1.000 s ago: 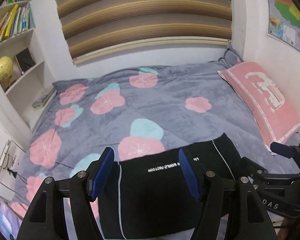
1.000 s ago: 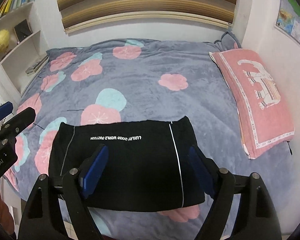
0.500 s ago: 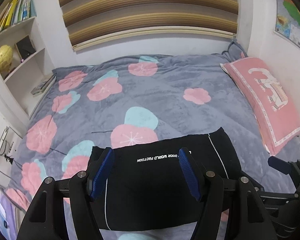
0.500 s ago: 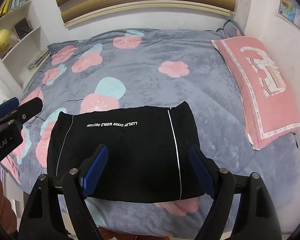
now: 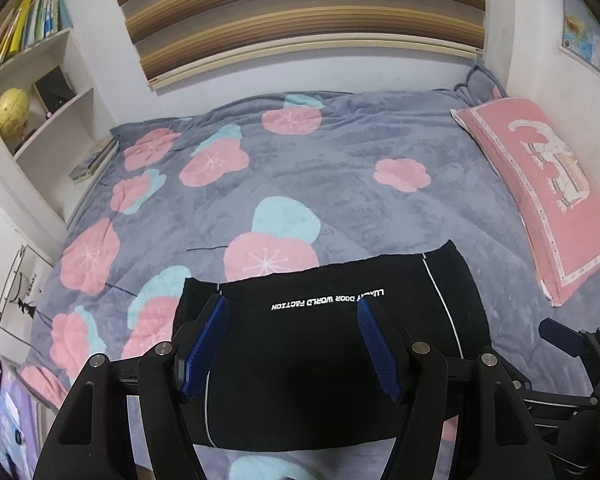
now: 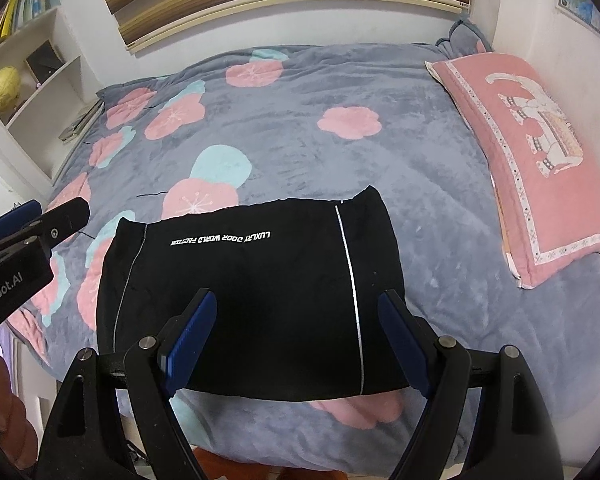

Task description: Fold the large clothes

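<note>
A black garment (image 5: 324,360) (image 6: 252,280) with white side stripes and a line of white lettering lies folded into a flat rectangle near the front edge of the bed. My left gripper (image 5: 292,312) hovers above its left half, jaws open and empty. Over the garment's near right part, my right gripper (image 6: 296,304) also stands open with nothing between its blue pads. Each gripper shows at the edge of the other's view: the right gripper (image 5: 572,344) at the far right, the left gripper (image 6: 32,224) at the far left.
The bed carries a grey blanket (image 5: 340,184) with pink and teal flowers. A pink pillow (image 6: 532,152) lies along the right wall. White shelves (image 5: 40,92) with books and a yellow globe stand at the left. A striped blind (image 5: 300,20) hangs behind the bed.
Both grippers have sunk and tipped further down over the bed, so more of the garment and its near edge shows. The garment has not moved; both jaws stay as wide.
</note>
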Action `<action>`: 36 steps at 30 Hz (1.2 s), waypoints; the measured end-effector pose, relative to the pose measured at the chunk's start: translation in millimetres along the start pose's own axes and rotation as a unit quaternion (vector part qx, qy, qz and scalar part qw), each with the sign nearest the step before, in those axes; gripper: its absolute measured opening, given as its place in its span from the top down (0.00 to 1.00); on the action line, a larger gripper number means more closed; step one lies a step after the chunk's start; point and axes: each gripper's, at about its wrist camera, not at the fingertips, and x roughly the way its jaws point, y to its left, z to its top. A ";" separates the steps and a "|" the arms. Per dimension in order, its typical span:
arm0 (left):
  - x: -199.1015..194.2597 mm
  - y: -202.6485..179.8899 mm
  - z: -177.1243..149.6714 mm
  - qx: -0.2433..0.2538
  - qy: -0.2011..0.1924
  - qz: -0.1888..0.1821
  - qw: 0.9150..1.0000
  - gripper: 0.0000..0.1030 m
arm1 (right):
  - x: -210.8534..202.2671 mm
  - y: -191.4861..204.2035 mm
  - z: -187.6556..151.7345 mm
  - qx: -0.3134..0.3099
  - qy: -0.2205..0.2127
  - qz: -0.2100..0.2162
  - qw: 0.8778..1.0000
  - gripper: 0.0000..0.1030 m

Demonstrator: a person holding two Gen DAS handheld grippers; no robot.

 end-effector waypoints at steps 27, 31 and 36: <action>38.2 129.9 -5.9 -0.011 0.011 -0.014 1.000 0.34 | 20.9 123.6 19.8 -0.025 0.014 -0.041 0.999 0.18; 42.7 135.1 -5.4 -0.011 0.017 -0.017 1.000 0.34 | 21.4 126.5 19.5 -0.028 0.014 -0.041 0.999 0.18; 48.2 137.2 -5.3 -0.012 0.028 -0.026 0.999 0.34 | 24.7 129.5 18.1 -0.028 0.018 -0.042 0.999 0.18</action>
